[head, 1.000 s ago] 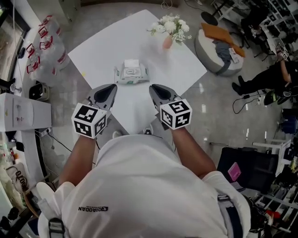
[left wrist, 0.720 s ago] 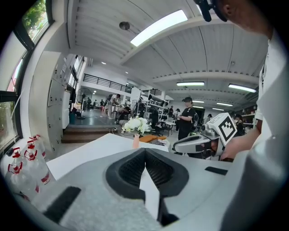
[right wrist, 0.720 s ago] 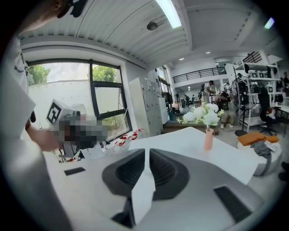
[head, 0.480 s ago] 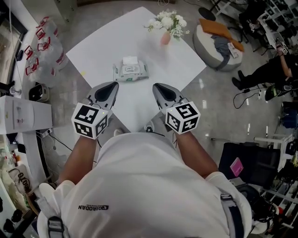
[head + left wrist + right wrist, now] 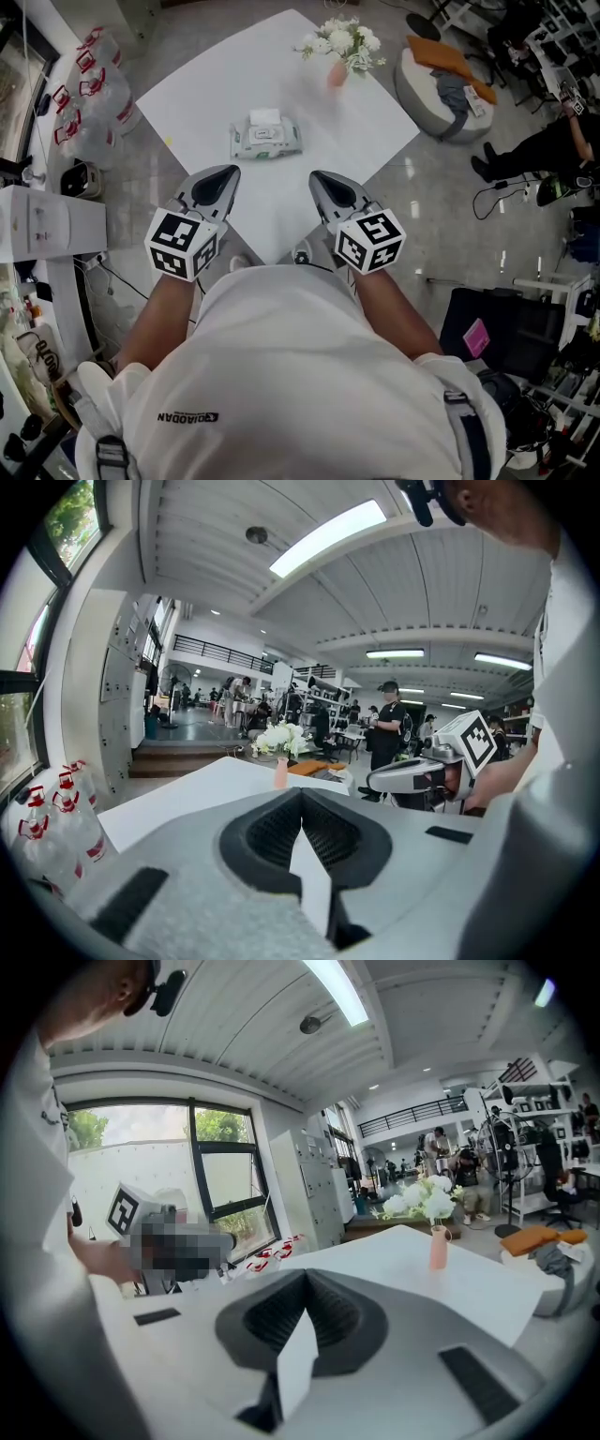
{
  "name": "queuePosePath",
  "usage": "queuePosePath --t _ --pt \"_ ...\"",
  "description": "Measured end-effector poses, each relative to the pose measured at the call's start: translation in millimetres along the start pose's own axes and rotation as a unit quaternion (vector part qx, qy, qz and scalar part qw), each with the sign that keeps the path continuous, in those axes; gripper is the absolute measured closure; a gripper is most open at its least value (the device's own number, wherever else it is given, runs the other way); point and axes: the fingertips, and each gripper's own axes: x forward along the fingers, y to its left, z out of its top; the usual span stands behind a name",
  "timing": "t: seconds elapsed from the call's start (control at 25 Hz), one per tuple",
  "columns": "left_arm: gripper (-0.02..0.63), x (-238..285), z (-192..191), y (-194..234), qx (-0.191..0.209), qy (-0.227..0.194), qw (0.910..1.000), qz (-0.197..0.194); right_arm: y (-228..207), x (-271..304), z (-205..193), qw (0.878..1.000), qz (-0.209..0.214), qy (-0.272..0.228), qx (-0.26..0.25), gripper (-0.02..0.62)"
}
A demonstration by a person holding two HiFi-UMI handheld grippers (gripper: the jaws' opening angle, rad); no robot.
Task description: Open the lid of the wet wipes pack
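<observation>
Beyond both claw tips, near the middle of the white counter (image 5: pixel 197 84), lies the single wet wipes pack (image 5: pixel 265 139), flat and well apart from either claw. Its lid (image 5: pixel 266 143) looks to be down, though it is small in the head view, and a white patch at the pack's far edge cannot be identified. Left claw (image 5: pixel 228 175) and right claw (image 5: pixel 319 178) hover side by side over the counter's near corner, both pointing toward the pack. Left claw: jaws clenched tip to tip, nothing between them. Right claw: jaws have just been closing and now meet, likewise on nothing. Step in hand, as judged: the approach, before any contact with the pack. The next move probably calls for one claw to steady the pack's body while the other, parted a little, catches the lid's front edge and lifts it. Count: one pack, one lid, two claws, one counter, one vase of flowers (image 5: pixel 337 58) near the far corner.
</observation>
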Motion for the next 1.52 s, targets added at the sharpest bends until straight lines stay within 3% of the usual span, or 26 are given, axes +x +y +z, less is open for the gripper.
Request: queuePosePath --t 0.44,1.52 --pt "0.604 -5 -6 0 -0.013 0.002 0.9998 0.012 11 2 -1 1.0 0.023 0.007 -0.011 0.591" --pt "0.604 -4 -6 -3 -0.011 0.007 0.9998 0.012 14 6 -7 0.999 0.032 0.023 -0.019 0.591"
